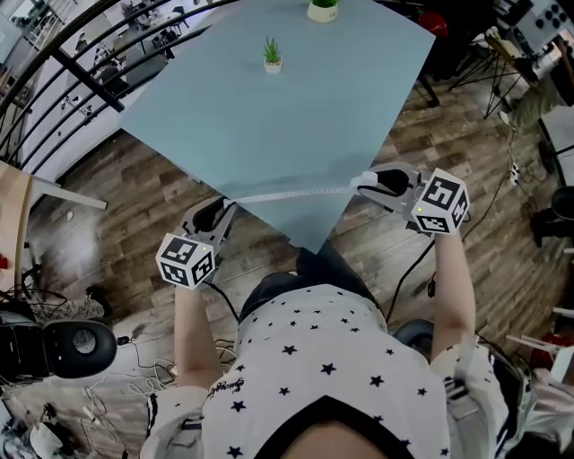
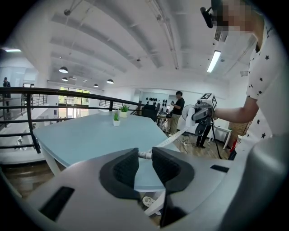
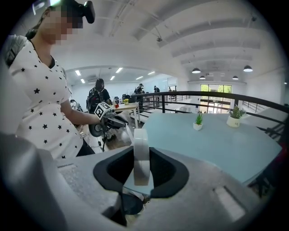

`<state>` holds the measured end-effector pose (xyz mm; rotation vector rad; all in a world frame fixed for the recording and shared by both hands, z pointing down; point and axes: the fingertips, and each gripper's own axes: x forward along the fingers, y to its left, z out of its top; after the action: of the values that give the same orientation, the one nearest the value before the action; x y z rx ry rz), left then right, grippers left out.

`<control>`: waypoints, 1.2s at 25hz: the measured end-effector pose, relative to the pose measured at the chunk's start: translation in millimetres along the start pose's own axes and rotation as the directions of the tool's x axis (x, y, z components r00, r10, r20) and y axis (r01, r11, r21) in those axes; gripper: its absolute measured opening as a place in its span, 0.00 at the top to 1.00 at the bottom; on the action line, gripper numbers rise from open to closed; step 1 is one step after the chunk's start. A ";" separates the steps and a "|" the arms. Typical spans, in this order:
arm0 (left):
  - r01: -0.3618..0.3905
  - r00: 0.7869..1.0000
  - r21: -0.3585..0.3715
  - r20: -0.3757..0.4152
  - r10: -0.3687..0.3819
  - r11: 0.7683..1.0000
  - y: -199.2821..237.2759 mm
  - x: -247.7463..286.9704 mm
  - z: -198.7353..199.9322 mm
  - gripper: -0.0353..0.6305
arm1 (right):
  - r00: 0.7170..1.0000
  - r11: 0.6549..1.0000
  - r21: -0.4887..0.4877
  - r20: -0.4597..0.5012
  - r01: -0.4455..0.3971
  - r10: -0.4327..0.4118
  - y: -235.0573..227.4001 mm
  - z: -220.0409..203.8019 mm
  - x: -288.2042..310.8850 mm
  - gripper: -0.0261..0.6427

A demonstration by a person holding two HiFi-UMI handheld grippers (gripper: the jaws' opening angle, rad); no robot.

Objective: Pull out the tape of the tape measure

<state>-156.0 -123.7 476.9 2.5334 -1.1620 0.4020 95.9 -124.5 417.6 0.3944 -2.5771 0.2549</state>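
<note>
The white round tape measure case (image 3: pixel 141 158) stands on edge between the jaws of my right gripper (image 3: pixel 141 168), which is shut on it. From the case a thin white tape (image 1: pixel 287 193) runs out taut over the near corner of the pale blue table (image 1: pixel 296 108) to my left gripper (image 1: pixel 222 208). In the left gripper view the tape's end (image 2: pixel 145 155) sits pinched between the black pads, and the left gripper (image 2: pixel 144 156) is shut on it. The tape (image 2: pixel 174 138) leads away to the right gripper (image 2: pixel 203 113) held out at arm's length.
Two small potted plants (image 1: pixel 273 56) (image 1: pixel 322 9) stand far back on the table. A black railing (image 1: pixel 54 54) runs along the left. Wooden floor with cables, stands and equipment surrounds the table. People stand in the background (image 2: pixel 179 106).
</note>
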 end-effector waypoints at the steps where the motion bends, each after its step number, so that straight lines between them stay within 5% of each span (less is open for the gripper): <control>1: -0.008 1.000 -0.002 -0.002 0.008 1.000 2.3 0.3 -1.2 0.81 | 1.000 1.000 -0.001 -0.005 0.007 -0.007 -2.0 -0.5 -1.1 0.81; 12: -0.210 0.978 -0.032 -0.003 0.210 0.977 63.3 -23.8 -14.9 0.86 | 0.991 0.993 0.022 -0.058 0.120 -0.118 -35.2 -21.3 -32.6 0.81; 30: -0.243 0.968 -0.100 0.037 0.248 0.965 81.0 -3.9 -7.8 0.88 | 0.984 0.985 0.030 -0.058 0.170 -0.168 -58.1 -23.8 -1.1 0.81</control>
<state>-221.7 -167.7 496.5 2.3376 -1.4851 0.3355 126.7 -172.9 443.2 0.6066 -2.4709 0.2461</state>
